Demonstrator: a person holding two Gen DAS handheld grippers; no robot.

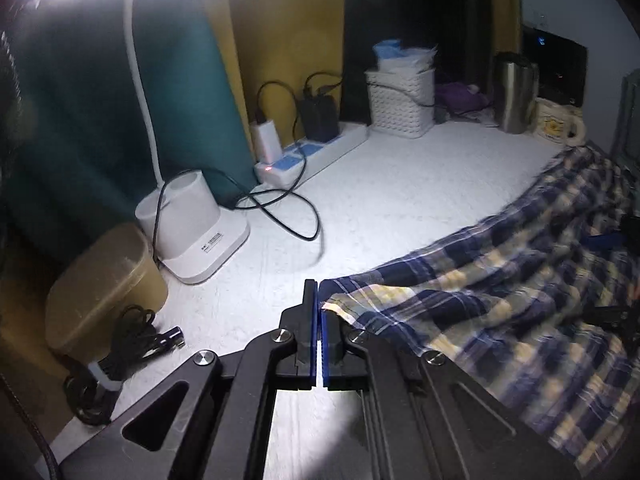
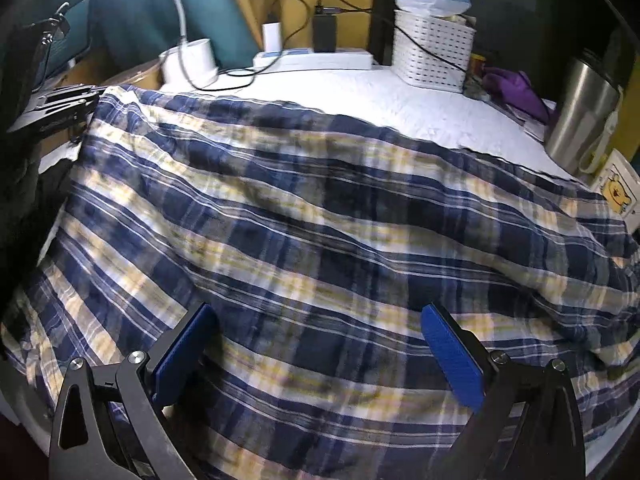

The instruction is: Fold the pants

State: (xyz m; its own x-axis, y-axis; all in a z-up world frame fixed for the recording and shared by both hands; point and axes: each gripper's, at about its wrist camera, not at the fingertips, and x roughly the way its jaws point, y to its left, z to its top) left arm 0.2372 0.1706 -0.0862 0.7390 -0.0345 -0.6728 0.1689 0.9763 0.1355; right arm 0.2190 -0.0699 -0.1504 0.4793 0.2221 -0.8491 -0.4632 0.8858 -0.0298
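left claw (image 1: 319, 300): clamped on pants (image 2: 320, 220) corner | right claw (image 2: 320, 356): apart over pants | cloth: soft, light; grip hems

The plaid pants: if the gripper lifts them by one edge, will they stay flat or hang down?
The plaid pants are probably floppy: they lie in soft wrinkles on the table. They look thin and light, so the edge by the left hand-held gripper would likely lift easily and the rest sag.

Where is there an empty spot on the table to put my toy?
Bare white tabletop lies between the plaid pants, the power strip and the white basket. It is crowded along the back: lamp base, steel tumbler, mug.
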